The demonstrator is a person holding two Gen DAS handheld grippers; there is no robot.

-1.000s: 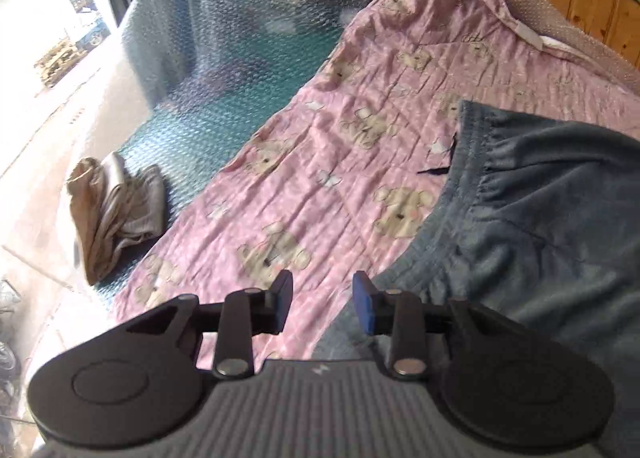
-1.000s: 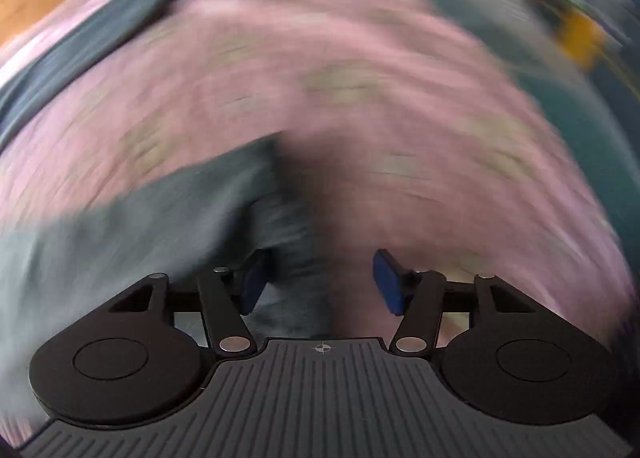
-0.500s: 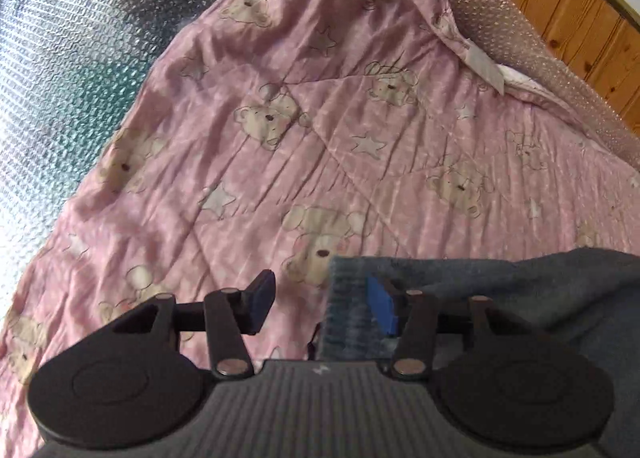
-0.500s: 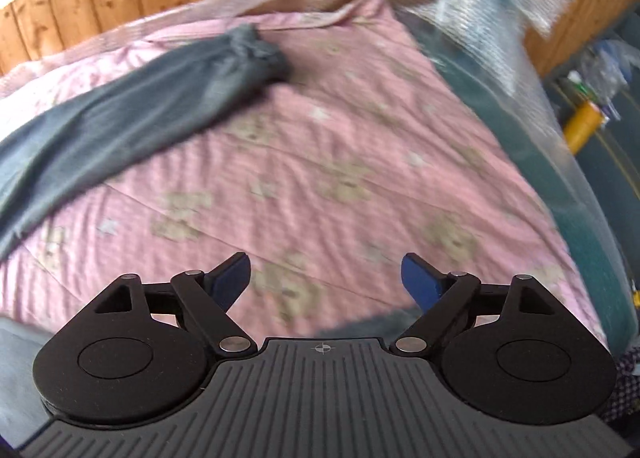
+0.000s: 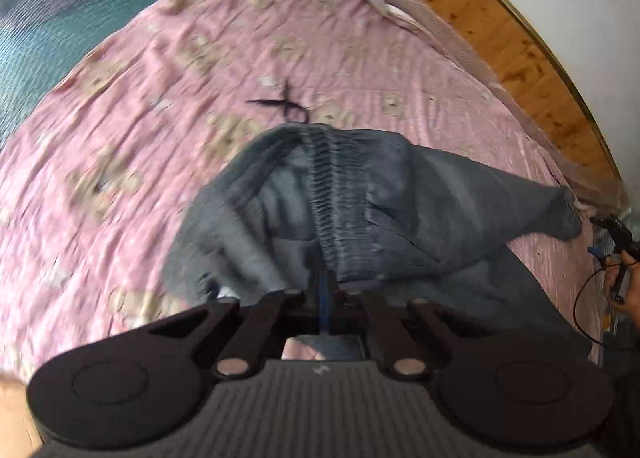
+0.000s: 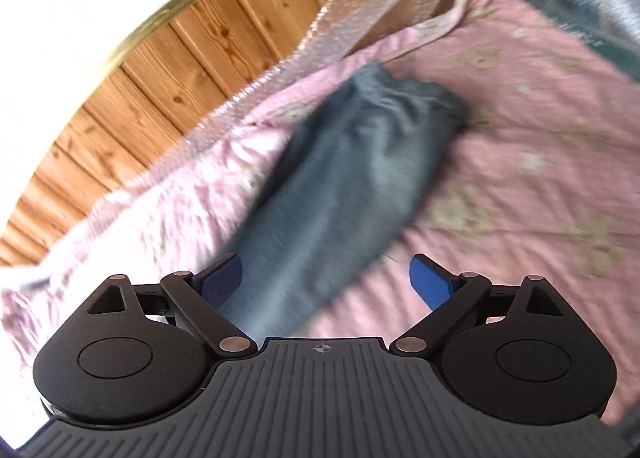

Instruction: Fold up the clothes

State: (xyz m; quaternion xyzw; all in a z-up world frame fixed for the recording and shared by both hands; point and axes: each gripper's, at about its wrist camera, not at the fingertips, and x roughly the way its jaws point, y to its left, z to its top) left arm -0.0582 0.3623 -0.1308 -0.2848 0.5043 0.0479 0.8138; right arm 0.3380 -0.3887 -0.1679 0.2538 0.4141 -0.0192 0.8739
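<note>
Trousers (image 5: 400,198) of grey-blue knit lay on our pink sheet (image 5: 160,98), which was printed with pale bears and stars and spread over the whole bed. Beyond the sheet ran bubble wrap (image 6: 360,10) and, behind that, a wood-panelled wall (image 6: 160,70).

In the left view the garment was bunched and lifted toward us, its ribbed elastic waistband (image 5: 324,186) running up the middle like a ridge. A dark drawstring (image 5: 286,104) trailed off the top of the waistband onto the sheet. One leg stretched away to the right and ended in a gathered cuff (image 5: 566,214) near the sheet's edge. In the right view that leg (image 6: 360,178) lay flat and slanted across the sheet, blurred.

Our left gripper (image 5: 324,290) had just been closing; its jaws stood pressed together on the waistband. Our right gripper (image 6: 326,282) had just been opening; its jaws stood wide, with the leg passing beneath the gap and neither blue pad (image 6: 430,284) pressing on it. At the far right of the left view a hand (image 5: 628,286) held a black handle.
</note>
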